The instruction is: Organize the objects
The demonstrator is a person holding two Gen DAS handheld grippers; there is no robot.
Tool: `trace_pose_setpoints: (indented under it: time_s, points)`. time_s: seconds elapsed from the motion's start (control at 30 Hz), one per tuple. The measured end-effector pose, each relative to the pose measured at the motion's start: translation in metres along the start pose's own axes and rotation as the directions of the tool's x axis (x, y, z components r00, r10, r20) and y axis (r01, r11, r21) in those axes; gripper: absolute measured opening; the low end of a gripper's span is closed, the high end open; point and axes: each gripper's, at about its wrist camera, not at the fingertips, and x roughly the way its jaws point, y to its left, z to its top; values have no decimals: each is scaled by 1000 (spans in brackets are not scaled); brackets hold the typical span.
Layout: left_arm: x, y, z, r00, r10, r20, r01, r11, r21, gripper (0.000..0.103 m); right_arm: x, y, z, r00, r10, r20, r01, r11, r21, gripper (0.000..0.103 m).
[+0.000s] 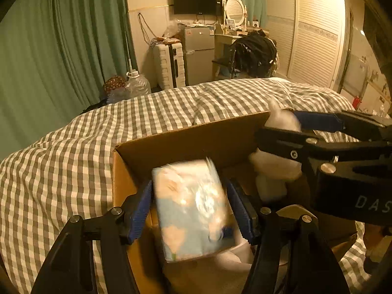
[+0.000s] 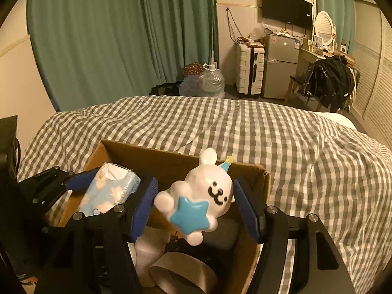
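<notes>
left tool (image 1: 193, 209): clamped on tissue pack (image 1: 193, 208), blue pads pressed on both long sides; held over the box's left half
right tool (image 2: 194, 197): clamped on bunny toy (image 2: 196, 196), pads on its flanks; held tilted over the box's right half
tissue pack: light blue with pale print, plastic wrap, motion-blurred in left wrist view; above box floor, not resting on it
bunny toy: white, black face, blue star on belly, small blue-yellow cone hat by its ear
cardboard box (image 1: 186, 137): open top, sits on the bed; tape roll (image 2: 182, 272), a white item and dark stuff already inside
bed (image 1: 73, 152): grey-white gingham cover, box near its near edge
tools relative: side by side over the box, near each other, not touching
</notes>
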Motion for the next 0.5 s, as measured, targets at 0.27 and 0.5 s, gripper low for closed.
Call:
trace_pose_setpoints:
  time_s: [0.27,0.5]
  points:
    - [-16,1,1,999,31,45,-29,999,-35,92,-18,-2,5,996,-44,79,42,999,29,82]
    - [-60,-7,10,996,54,78,-49,997,-65,92,-64,3,3,986,-110,129,106,994,39,82]
